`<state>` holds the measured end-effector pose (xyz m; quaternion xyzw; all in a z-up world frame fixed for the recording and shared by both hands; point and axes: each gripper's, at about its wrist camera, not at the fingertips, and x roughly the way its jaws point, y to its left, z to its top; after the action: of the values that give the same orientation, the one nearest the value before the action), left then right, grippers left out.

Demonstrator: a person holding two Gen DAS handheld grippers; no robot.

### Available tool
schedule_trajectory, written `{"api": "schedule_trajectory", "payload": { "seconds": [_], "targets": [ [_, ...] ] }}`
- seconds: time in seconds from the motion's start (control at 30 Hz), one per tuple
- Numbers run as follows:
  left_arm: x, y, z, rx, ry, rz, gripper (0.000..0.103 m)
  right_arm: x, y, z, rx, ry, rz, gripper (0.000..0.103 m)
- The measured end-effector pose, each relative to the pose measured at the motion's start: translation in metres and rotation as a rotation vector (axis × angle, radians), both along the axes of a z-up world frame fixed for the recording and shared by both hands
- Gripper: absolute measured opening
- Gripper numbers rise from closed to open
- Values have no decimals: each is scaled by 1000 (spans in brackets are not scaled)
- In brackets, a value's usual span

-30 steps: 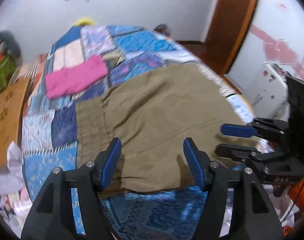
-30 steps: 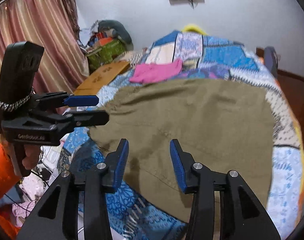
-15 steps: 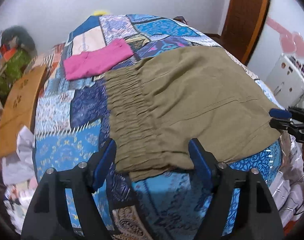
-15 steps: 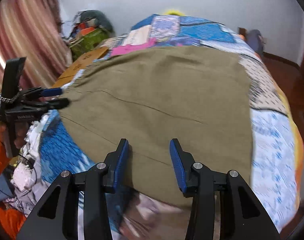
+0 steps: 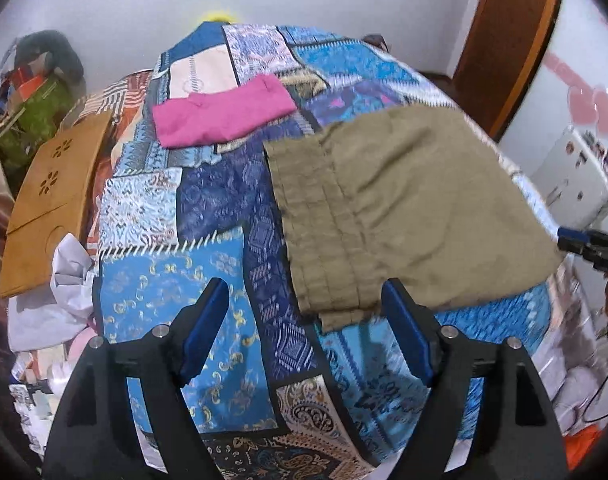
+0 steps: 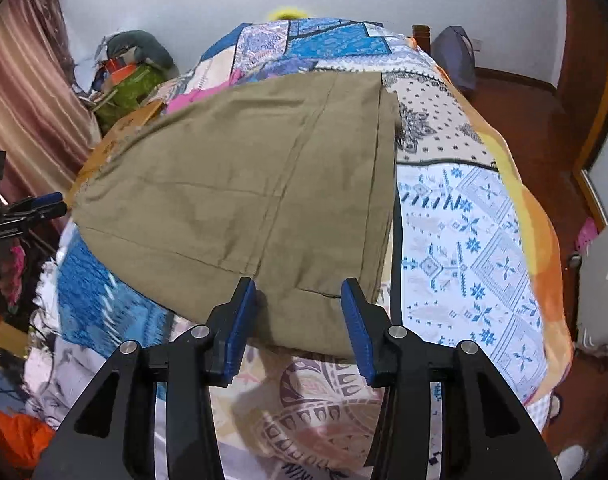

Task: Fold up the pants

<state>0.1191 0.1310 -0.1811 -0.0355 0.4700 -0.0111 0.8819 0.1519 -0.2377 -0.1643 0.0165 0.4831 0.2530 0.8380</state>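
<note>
Olive pants (image 5: 408, 208) lying flat on the patchwork bedspread (image 5: 207, 208), folded to a broad panel, gathered waistband (image 5: 320, 232) toward the left side of the bed, far edge running close to the bed's right side. Seen from the right wrist view, same pants (image 6: 239, 184) spread wide, seams crossing the cloth, near hem hanging toward the foot of the bed.

Left gripper (image 5: 304, 332) hovering above the near corner of the waistband, blue fingers (image 5: 205, 332) spread apart, holding nothing. Right gripper (image 6: 297, 324) poised over the near hem, fingers (image 6: 358, 328) likewise parted, cloth visible between them, contact impossible to tell.

Folded pink garment (image 5: 223, 116) farther up the bedspread, well apart from the pants. Brown cut-out board (image 5: 51, 200) beside the bed on the left. Striped curtain (image 6: 27, 92) at the left wall. Wooden door frame (image 5: 508, 36) at the right.
</note>
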Motion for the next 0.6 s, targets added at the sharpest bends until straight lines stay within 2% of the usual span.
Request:
{"api": "schedule_trajectory", "payload": {
  "seconds": [0.13,0.23,0.3,0.43,0.6],
  "targets": [
    [16,3,13,-35,-30,25,79,10,10,25,10,-76,15,42],
    [40,1,17,-35,-29,45,79,23,16,39,27,-137,22,51],
    [61,1,16,-37,-22,54,79,35,20,43,27,-171,25,51],
    [95,4,11,-32,-14,76,79,71,27,42,15,-205,20,52],
    [135,15,-9,-55,26,106,79,124,30,24,-11,-193,0,53]
  ]
}}
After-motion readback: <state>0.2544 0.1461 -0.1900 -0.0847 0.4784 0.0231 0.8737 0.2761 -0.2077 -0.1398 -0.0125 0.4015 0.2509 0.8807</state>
